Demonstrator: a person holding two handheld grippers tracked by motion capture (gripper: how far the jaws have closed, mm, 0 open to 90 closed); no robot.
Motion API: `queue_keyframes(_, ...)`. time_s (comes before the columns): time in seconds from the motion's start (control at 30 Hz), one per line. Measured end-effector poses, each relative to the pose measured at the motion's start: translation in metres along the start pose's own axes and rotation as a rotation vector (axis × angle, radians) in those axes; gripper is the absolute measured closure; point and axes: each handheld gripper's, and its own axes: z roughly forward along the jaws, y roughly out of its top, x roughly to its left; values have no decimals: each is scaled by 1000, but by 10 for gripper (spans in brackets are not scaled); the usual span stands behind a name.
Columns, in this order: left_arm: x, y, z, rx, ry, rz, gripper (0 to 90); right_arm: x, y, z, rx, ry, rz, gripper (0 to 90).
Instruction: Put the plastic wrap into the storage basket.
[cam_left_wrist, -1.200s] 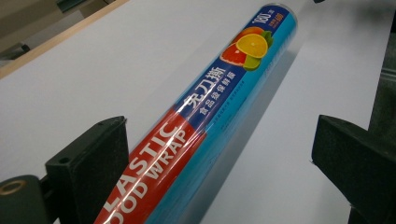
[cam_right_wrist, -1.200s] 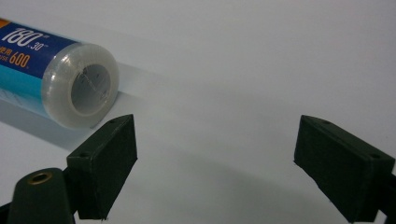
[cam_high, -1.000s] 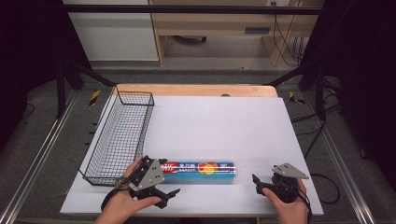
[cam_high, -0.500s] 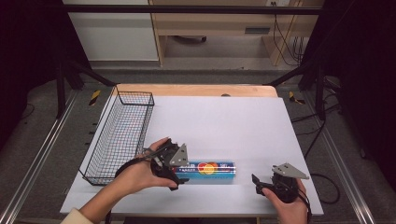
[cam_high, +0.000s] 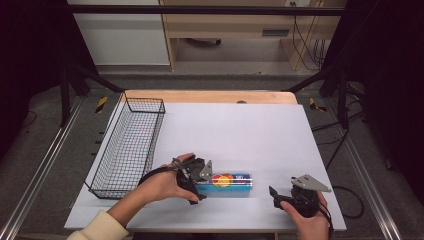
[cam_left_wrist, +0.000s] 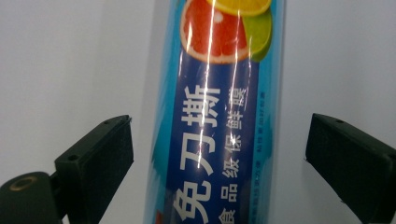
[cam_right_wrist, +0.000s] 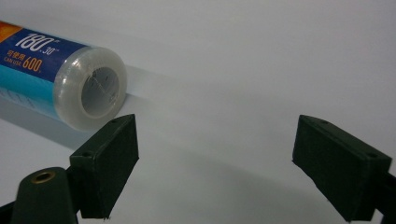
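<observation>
A wire basket (cam_high: 131, 142) stands along the left edge of the bench (cam_high: 240, 125). The roll of cling film (cam_high: 227, 181) lies near the front edge. The left gripper (cam_left_wrist: 219, 154) straddles it with jaws spread wide, touching nothing. The roll looks light and stiff, but its glossy wrapper is probably slippery, so a grip across the middle seems best. The right gripper (cam_right_wrist: 215, 156) waits beside the roll's end, also spread, empty.

Black handheld tongs, cream sleeve

Left tongs (cam_high: 196, 176) and right tongs (cam_high: 299, 195) are black, each topped by a grey three-cornered plate; a brass screw shows near each left jaw; a cream sleeve (cam_high: 100, 227) covers the left forearm.
</observation>
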Motion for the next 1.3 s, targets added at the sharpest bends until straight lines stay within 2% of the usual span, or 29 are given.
queue_keyframes(0.17, 4, -6, 3, 9, -18, -11, 109, 0, 0, 1, 2, 2, 0, 145)
queue_keyframes(0.3, 9, -9, 5, 3, -49, -26, 185, 1, 0, 1, 4, 5, -1, 145)
queue_keyframes(0.4, 10, -10, 6, 25, -56, -14, 225, 0, 0, 1, 5, 5, 1, 145)
queue_keyframes(0.67, 11, -7, 9, 35, -66, -7, 289, 1, 0, 2, 10, 10, -1, 145)
queue_keyframes(0.93, 12, -2, 14, 76, -70, 5, 302, 1, 0, 2, 8, 11, -1, 145)
queue_keyframes(1.3, 12, -1, 14, 77, -74, 7, 312, 1, 0, 1, 4, 13, 2, 147)
